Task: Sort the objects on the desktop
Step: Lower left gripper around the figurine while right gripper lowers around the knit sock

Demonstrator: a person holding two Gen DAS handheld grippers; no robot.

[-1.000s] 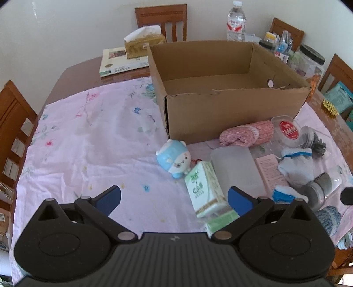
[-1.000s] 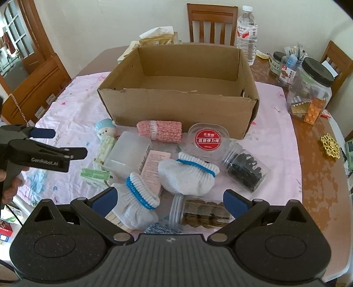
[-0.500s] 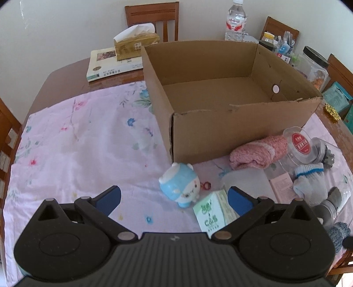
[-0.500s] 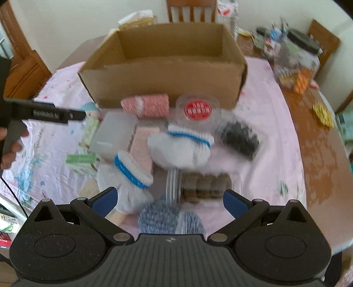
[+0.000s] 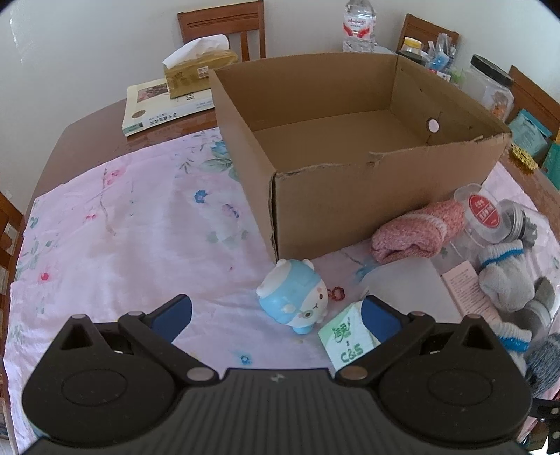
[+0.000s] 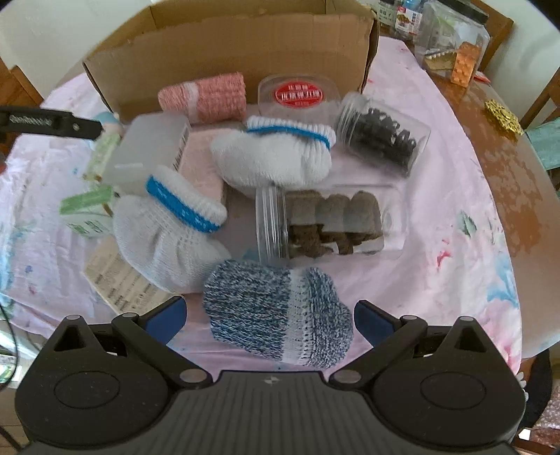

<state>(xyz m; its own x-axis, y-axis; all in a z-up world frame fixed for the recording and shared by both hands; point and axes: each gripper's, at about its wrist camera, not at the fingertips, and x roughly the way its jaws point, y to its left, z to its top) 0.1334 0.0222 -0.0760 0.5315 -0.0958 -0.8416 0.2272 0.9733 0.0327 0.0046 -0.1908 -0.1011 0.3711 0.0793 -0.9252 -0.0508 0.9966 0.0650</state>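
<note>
An empty cardboard box [image 5: 350, 196] stands on the pink cloth. In front of it lie a blue bear toy [image 5: 297, 299], a green tissue pack [image 5: 348, 337] and a pink sock roll [image 5: 416, 234]. My left gripper [image 5: 276, 315] is open, the toy between its fingers and the pack by the right one. In the right wrist view my right gripper [image 6: 269, 316] is open over a blue knitted sock roll [image 6: 276, 311]. Beyond it lie two white rolls [image 6: 168, 231] [image 6: 276, 154] and a clear jar [image 6: 325, 224] on its side.
Further off sit a jar of dark clips [image 6: 381, 140], a red-lidded tub [image 6: 297, 96] and a frosted box [image 6: 150, 150]. A tissue box [image 5: 199, 71] on a book, a water bottle [image 5: 358, 26] and jars stand behind the cardboard box. Wooden chairs ring the table.
My left gripper moved forward toward the bear toy and box. My right gripper dropped low over the pile, bringing the blue knitted roll between its fingers.
</note>
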